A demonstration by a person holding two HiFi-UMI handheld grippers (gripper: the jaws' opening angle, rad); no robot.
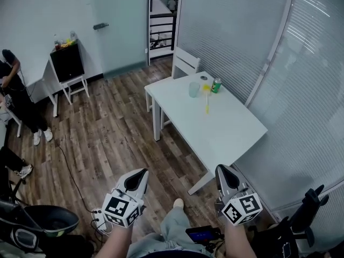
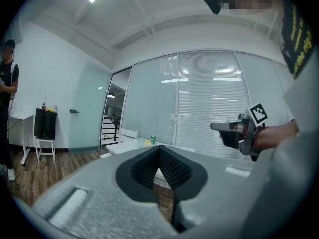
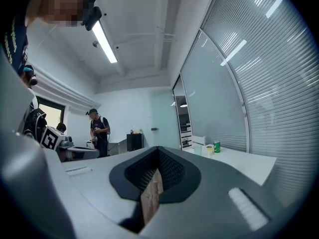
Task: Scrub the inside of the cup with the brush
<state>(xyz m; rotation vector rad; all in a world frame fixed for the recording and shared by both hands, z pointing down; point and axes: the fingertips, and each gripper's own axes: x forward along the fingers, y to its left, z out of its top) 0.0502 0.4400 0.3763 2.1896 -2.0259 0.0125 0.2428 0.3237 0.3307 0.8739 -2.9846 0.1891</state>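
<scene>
A translucent cup [image 1: 194,89] stands at the far end of the white table [image 1: 215,128], with a yellow brush [image 1: 206,99] lying right beside it. Both grippers hang well short of the table, above the wooden floor. My left gripper [image 1: 142,173] is shut with nothing in it, and my right gripper [image 1: 221,170] is also shut and empty. In the left gripper view the jaws [image 2: 159,156] meet, and the cup [image 2: 141,142] shows small and far off. The right gripper view has its jaws [image 3: 158,158] closed, with the cup [image 3: 198,150] distant on the table [image 3: 249,163].
A green can [image 1: 216,85] stands next to the cup. A white chair [image 1: 185,63] sits behind the table. Blinds and glass walls run along the right. A person [image 1: 16,98] stands at the far left near a black cabinet [image 1: 67,62]. A power strip [image 1: 99,215] and cable lie on the floor.
</scene>
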